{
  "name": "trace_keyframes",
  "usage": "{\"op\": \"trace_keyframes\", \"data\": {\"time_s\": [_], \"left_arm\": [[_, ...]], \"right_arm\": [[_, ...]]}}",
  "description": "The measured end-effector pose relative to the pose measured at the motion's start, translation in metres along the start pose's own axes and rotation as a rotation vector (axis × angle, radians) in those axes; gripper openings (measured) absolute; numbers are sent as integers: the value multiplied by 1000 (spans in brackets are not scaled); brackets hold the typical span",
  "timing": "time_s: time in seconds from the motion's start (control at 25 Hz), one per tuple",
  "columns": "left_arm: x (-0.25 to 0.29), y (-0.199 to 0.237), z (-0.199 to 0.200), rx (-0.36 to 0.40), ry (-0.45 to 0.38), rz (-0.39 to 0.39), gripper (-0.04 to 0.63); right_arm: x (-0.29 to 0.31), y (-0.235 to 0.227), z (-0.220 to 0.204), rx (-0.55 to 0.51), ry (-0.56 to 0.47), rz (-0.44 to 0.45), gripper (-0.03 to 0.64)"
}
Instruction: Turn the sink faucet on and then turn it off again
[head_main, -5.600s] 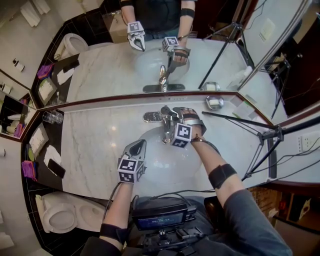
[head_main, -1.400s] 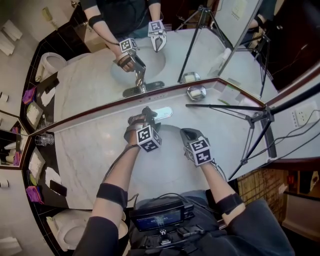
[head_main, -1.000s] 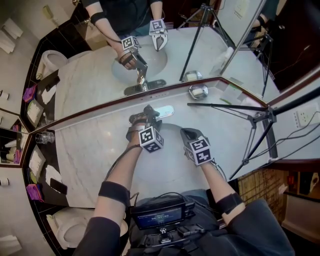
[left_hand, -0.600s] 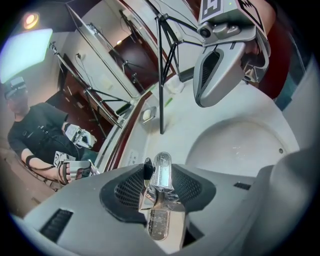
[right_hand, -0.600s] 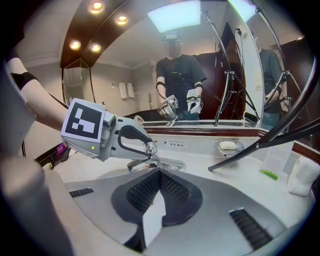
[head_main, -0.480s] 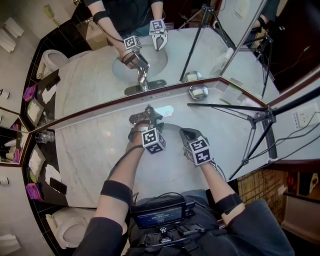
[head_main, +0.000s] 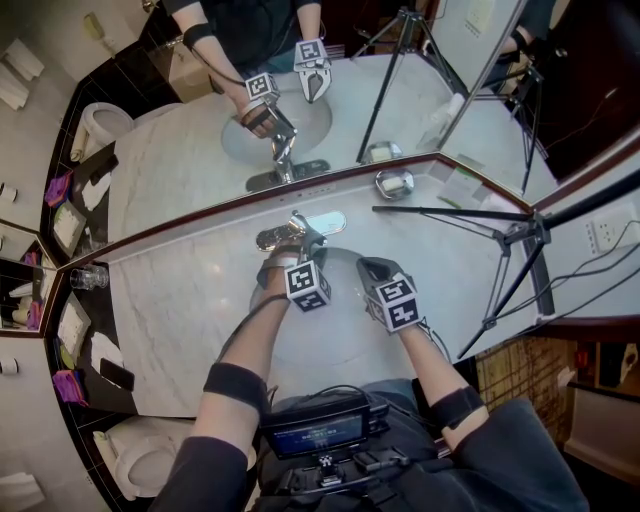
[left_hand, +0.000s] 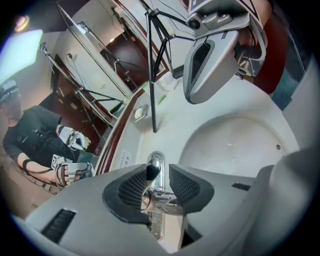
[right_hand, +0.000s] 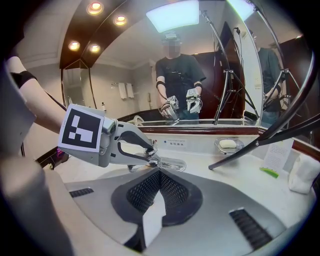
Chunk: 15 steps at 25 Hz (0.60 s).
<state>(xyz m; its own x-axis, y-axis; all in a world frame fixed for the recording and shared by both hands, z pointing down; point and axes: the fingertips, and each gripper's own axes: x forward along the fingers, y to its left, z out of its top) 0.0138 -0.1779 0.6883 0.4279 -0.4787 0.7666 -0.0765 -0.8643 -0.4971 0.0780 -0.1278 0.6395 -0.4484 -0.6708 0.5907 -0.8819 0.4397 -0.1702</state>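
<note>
Nearest you, low and right of centre in the head view, your right gripper (right_hand: 160, 175) hangs over the sink basin (head_main: 335, 335). Its own view shows the pads pressed together with nothing between them.

Further out, just above the frame's centre, your left gripper (left_hand: 158, 172) reaches the faucet (head_main: 300, 226) at the back edge of the basin. Its jaws stand partly apart and have just been closing. The dark tip of the faucet lever (left_hand: 152, 170) sits between them, against one pad, with a sliver of gap to the other, so I would not call it gripped yet.

You are taking hold of the lever. No view shows a stream, so I cannot tell whether this is the turn-on or the turn-off. Next, finish the squeeze until both pads bear on the tip, then swing the lever without letting it slip out.

The head view hides the pads and lever under your hand and marker cube, and only the left gripper view shows that gap. The right gripper view gives the side-on picture of the left gripper on the faucet, plus a soap dish (right_hand: 229, 144) at mid-right. Furthest back, the mirror (head_main: 300, 110) fills the upper frame.
</note>
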Motion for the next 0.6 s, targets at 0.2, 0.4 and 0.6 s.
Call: {"op": "trace_keyframes", "data": {"time_s": [0.2, 0.4, 0.6], "left_arm": [[0, 1, 1, 2, 1, 5, 124], [-2, 3, 2, 12, 13, 10, 95], [-10, 3, -1, -13, 25, -2, 63]], "right_arm": [[0, -1, -2, -1, -1, 0, 21], [-5, -2, 1, -6, -12, -4, 21], [-12, 1, 8, -14, -17, -8, 21]]}}
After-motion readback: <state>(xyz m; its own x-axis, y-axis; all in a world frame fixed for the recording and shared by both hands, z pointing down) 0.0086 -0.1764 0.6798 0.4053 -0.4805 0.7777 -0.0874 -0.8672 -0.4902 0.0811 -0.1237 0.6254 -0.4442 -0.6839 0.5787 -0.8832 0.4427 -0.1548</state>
